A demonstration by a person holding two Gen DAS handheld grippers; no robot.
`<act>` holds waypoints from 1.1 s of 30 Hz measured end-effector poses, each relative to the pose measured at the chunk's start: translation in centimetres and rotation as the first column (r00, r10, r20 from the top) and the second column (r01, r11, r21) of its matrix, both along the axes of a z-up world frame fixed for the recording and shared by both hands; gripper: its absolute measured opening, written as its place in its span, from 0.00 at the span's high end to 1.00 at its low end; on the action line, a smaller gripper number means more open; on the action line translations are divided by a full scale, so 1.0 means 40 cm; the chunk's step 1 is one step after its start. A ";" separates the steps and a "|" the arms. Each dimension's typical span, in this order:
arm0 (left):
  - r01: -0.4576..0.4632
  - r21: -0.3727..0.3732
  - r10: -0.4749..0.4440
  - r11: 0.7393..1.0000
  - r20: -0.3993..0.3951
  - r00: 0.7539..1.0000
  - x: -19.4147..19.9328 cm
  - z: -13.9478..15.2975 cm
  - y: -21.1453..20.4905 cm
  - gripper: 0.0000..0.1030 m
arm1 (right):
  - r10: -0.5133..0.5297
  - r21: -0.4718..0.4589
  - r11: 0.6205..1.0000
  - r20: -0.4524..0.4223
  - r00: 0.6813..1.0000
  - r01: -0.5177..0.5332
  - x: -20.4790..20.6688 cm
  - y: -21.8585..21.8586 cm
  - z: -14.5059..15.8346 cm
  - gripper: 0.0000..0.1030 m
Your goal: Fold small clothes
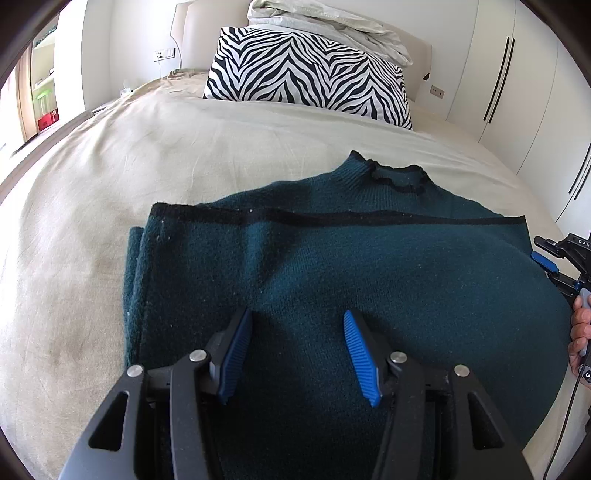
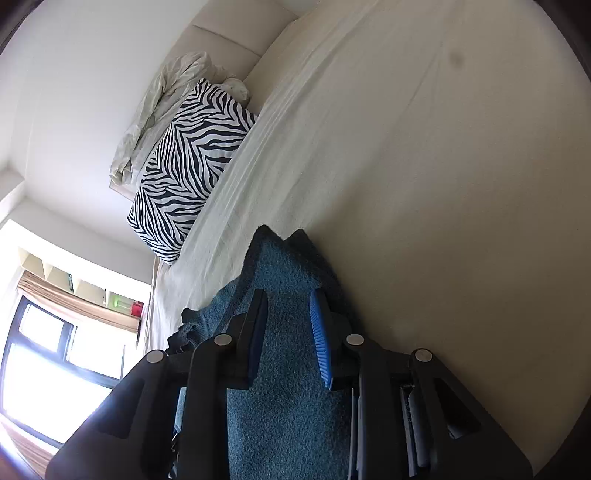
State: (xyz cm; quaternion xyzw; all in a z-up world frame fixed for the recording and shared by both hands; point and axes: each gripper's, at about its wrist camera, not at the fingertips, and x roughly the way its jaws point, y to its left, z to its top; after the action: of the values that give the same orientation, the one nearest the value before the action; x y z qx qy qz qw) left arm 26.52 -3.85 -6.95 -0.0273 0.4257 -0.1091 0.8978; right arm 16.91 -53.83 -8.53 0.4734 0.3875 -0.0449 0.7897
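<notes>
A dark teal knit sweater (image 1: 332, 258) with black trim lies on the cream bed sheet (image 1: 110, 184), its lower part folded up over the body and the collar pointing to the pillow. My left gripper (image 1: 295, 321) is open and empty, just above the near part of the sweater. My right gripper (image 2: 288, 306) is turned on its side at the sweater's right edge (image 2: 280, 266). Its jaws stand apart with the teal fabric lying between them, not pinched. It also shows at the right edge of the left wrist view (image 1: 550, 262).
A zebra-striped pillow (image 1: 310, 74) and a crumpled pale duvet (image 1: 332, 22) lie at the head of the bed. White wardrobe doors (image 1: 517, 92) stand to the right. A window and shelves (image 2: 55, 332) are on the far side.
</notes>
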 end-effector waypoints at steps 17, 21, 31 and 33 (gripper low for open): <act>0.057 -0.272 -0.083 0.960 -0.087 0.993 -0.259 0.016 -0.062 0.56 | 0.430 0.302 0.855 0.042 0.902 -0.422 -0.216 0.502 0.012 0.36; 0.023 -0.284 -0.055 0.959 -0.103 0.993 -0.268 0.022 -0.007 0.65 | 0.355 0.270 0.893 0.067 0.933 -0.359 -0.247 0.432 0.018 0.41; -0.063 -0.340 0.015 0.938 -0.141 0.990 -0.329 0.008 0.171 0.82 | -0.043 0.112 0.993 0.027 0.999 0.039 -0.387 0.085 0.085 0.42; -0.088 -0.343 0.036 0.935 -0.156 0.987 -0.344 0.020 0.194 0.76 | -0.033 0.115 0.993 0.043 0.999 0.028 -0.398 0.081 0.114 0.40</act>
State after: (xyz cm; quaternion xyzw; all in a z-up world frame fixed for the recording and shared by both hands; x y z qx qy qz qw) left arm 12.75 3.91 -6.17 -0.2073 0.4636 -0.1518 0.8480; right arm 0.99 -50.60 -3.95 0.5246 0.3646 -0.0241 0.7689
